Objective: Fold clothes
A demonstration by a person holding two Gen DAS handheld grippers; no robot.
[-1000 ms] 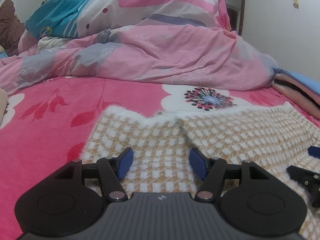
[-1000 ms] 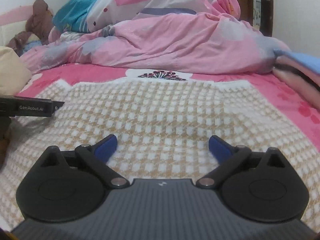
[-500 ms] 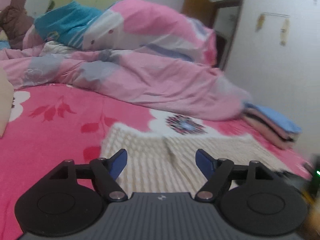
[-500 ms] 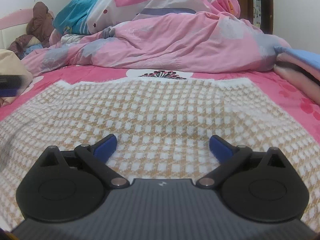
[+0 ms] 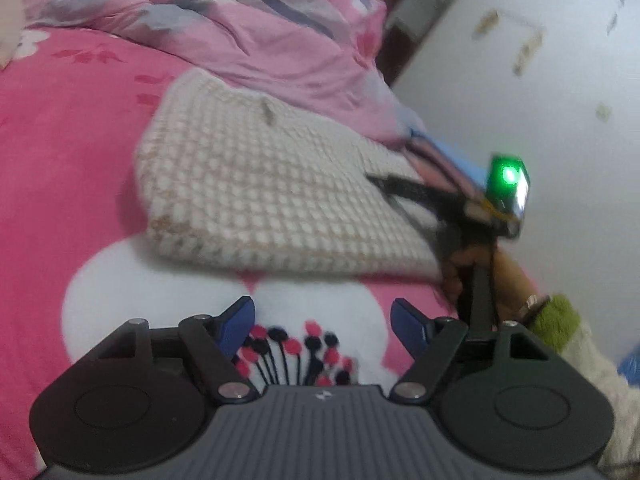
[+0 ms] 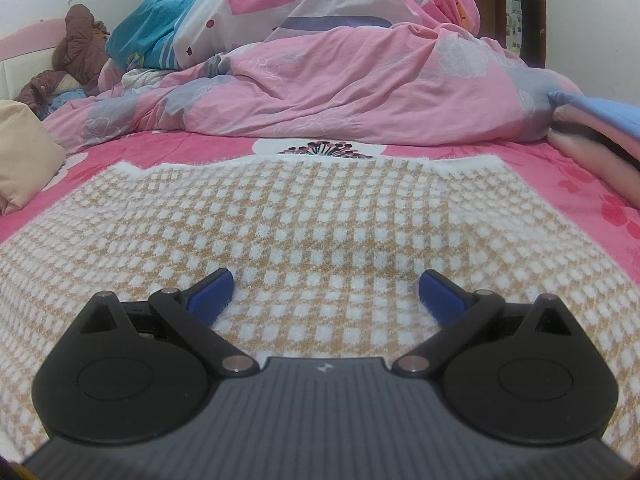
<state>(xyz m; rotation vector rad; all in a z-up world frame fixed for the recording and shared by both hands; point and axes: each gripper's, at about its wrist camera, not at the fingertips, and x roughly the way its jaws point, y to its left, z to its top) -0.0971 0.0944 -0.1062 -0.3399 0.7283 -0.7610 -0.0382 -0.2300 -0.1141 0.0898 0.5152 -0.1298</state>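
A cream-and-tan checked knit sweater (image 6: pixel 320 220) lies flat on the pink flowered bed sheet (image 6: pixel 580 184). My right gripper (image 6: pixel 326 280) hovers low over its near part, open, with nothing between the blue pads. My left gripper (image 5: pixel 322 308) stands open over the bare sheet, short of the sweater's (image 5: pixel 260 184) edge, over a white flower print, holding nothing. In the left wrist view, a hand (image 5: pixel 508 280) with a green cuff holds the right gripper's body, whose green light (image 5: pixel 507 176) glows over the sweater's far side.
A rumpled pink duvet (image 6: pixel 360 80) is heaped behind the sweater. A folded stack of pink and blue cloth (image 6: pixel 600 136) lies at the right. A cream pillow (image 6: pixel 24 152) sits at the left. A white wall (image 5: pixel 560 80) bounds the far side.
The left gripper has swung off the sweater to the bare sheet beside it and turned toward the right gripper, jaws slightly wider. It has left the right wrist view. The right gripper stayed still.
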